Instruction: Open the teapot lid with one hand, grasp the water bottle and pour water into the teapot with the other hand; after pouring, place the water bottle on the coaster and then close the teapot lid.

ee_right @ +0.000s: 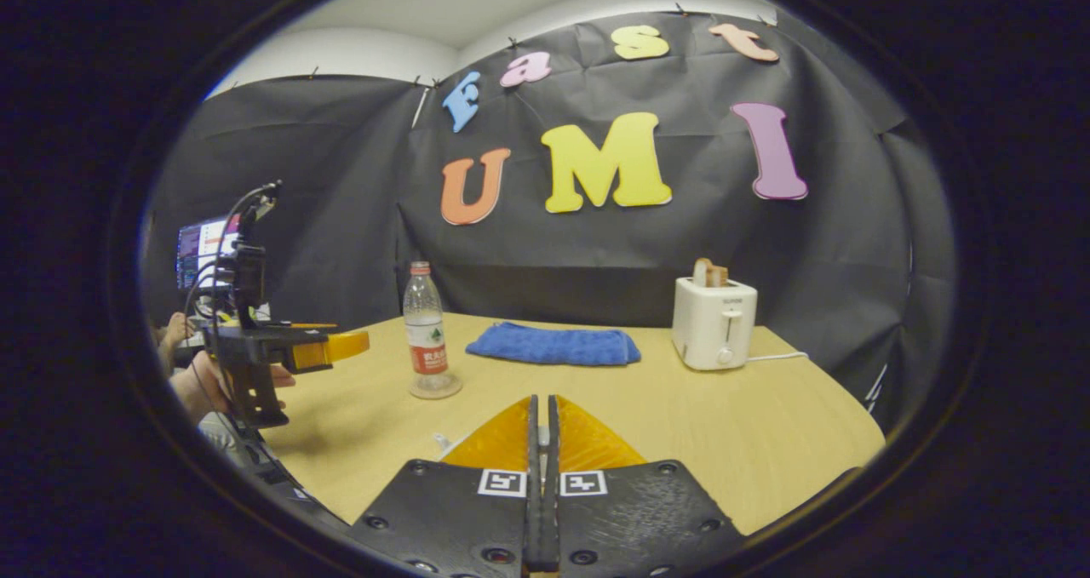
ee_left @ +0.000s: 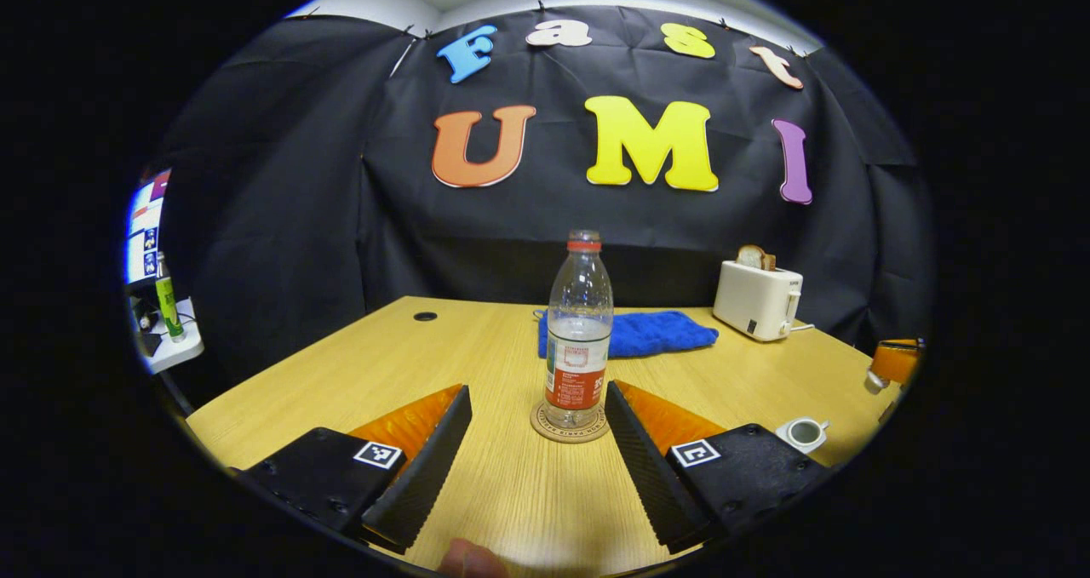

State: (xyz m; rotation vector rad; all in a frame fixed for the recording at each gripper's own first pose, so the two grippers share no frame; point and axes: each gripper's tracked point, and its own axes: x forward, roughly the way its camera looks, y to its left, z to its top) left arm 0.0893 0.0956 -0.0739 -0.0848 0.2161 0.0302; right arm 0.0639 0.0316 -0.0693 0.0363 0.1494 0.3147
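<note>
Wooden table (ee_left: 477, 340) holds the water bottle (ee_left: 578, 331) on its coaster (ee_left: 569, 429), mid-frame. Left gripper (ee_left: 536, 442) jaws spread wide; right gripper (ee_right: 542, 442) jaws pressed together.

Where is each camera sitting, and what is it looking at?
Left gripper view: rides the left gripper, facing the water bottle standing on the coaster between its open fingers; a fingertip shows at the bottom edge.
Right gripper view: rides the right gripper, fingers together, facing across the table; the other gripper and a hand show at left.
Both share the bottle, blue cloth and toaster.
</note>
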